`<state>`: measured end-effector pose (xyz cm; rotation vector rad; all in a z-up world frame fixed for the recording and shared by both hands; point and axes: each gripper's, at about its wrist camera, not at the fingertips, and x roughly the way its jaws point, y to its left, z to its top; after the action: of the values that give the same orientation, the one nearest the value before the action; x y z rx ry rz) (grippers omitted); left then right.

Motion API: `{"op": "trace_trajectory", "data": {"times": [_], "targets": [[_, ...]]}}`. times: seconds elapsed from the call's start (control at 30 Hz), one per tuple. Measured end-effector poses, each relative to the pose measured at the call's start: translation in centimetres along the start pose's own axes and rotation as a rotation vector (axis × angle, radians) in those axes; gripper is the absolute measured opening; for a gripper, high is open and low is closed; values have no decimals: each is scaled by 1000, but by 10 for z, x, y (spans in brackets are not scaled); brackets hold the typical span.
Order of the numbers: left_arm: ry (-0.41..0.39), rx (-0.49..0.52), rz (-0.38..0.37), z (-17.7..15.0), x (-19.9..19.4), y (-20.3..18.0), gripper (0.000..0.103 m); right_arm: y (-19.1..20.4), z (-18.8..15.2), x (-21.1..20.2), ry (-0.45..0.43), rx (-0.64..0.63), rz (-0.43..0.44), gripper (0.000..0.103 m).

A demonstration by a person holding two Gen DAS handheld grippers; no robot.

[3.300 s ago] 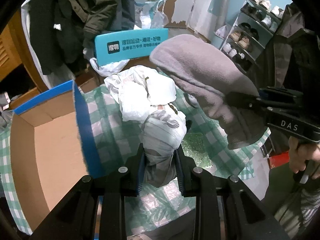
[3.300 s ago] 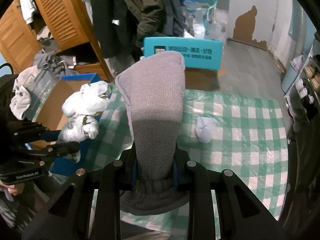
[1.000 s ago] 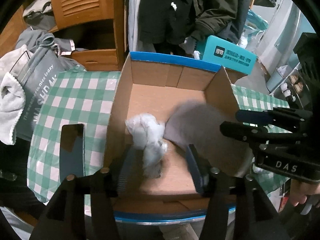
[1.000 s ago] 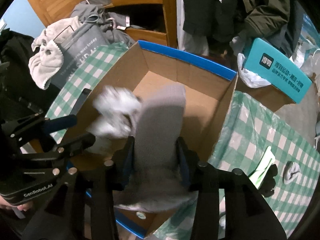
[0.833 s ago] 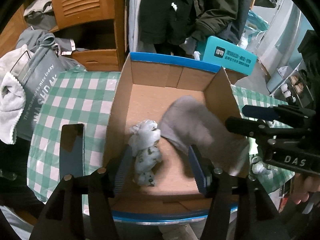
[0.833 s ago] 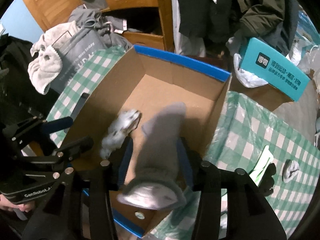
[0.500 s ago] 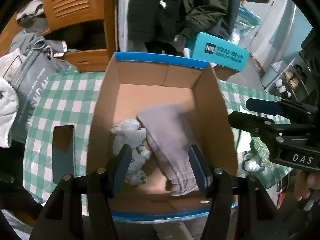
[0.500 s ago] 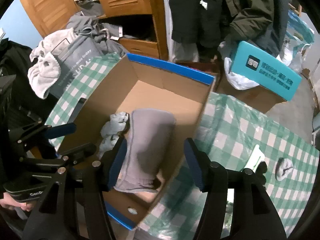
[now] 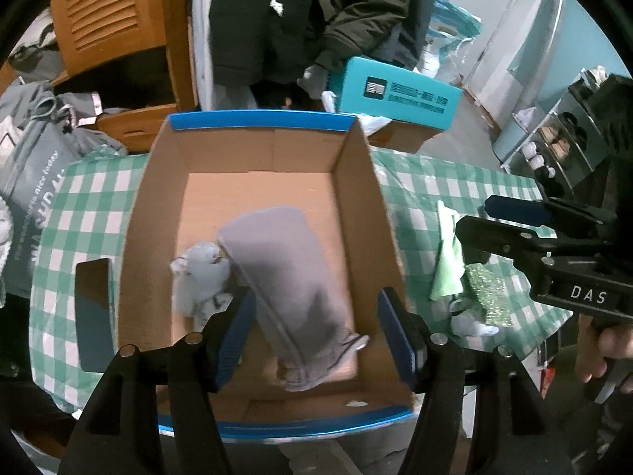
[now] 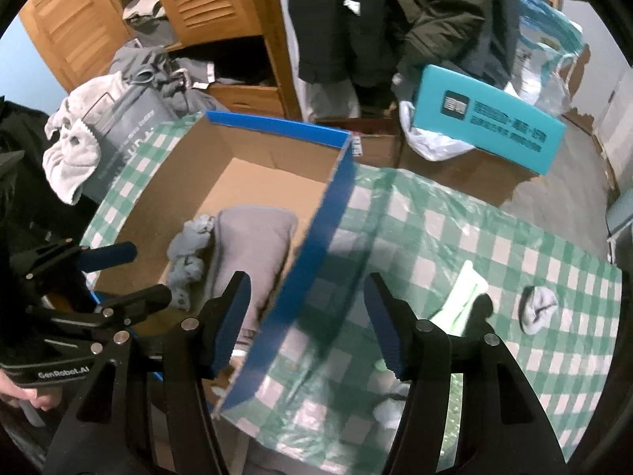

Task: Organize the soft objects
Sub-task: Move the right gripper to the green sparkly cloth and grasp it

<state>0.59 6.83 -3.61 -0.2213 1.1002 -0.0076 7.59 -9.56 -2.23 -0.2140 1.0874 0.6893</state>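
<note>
A grey fleece cloth [image 9: 292,273] and a white crumpled bundle [image 9: 199,277] lie inside the blue-rimmed cardboard box [image 9: 261,120]. Both also show in the right wrist view, the cloth [image 10: 253,245] next to the bundle [image 10: 190,249]. My left gripper [image 9: 312,324] is open and empty above the box's near end. My right gripper [image 10: 306,312] is open and empty, over the box's right wall [image 10: 316,237]. A light green cloth [image 9: 449,253], a glittery green piece [image 9: 484,293] and a small white sock [image 10: 538,308] lie on the checked tablecloth [image 10: 455,237].
A dark phone [image 9: 93,308] lies left of the box. A teal carton [image 10: 486,122] stands behind the table. A grey bag [image 9: 31,182] with towels sits at left. Coats hang by a wooden cabinet [image 10: 205,8]. A shoe rack [image 9: 554,146] is at right.
Both grippers let go of their loads into the box and opened wide. The right gripper has since swung right, from over the box to its right wall and the tablecloth.
</note>
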Motion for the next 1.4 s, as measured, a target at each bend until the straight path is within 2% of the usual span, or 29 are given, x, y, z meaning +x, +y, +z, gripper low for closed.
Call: {"op": "trace_trajectory", "data": {"times": [0.33, 0.6, 0.87, 1.23, 1.4], "targets": [[12, 38, -62, 5, 6, -34, 65, -47, -24, -15, -8, 73, -28, 61], [57, 95, -101, 2, 21, -70, 65, -82, -42, -26, -8, 124, -52, 64], [101, 145, -130, -4, 35, -105, 65, -112, -72, -24, 30, 176, -66, 64], [197, 179, -134, -18, 70, -138, 65, -140, -103, -7, 93, 236, -62, 64], [221, 194, -113, -24, 84, -146, 65, -147, -110, 2, 118, 261, -59, 64]]}}
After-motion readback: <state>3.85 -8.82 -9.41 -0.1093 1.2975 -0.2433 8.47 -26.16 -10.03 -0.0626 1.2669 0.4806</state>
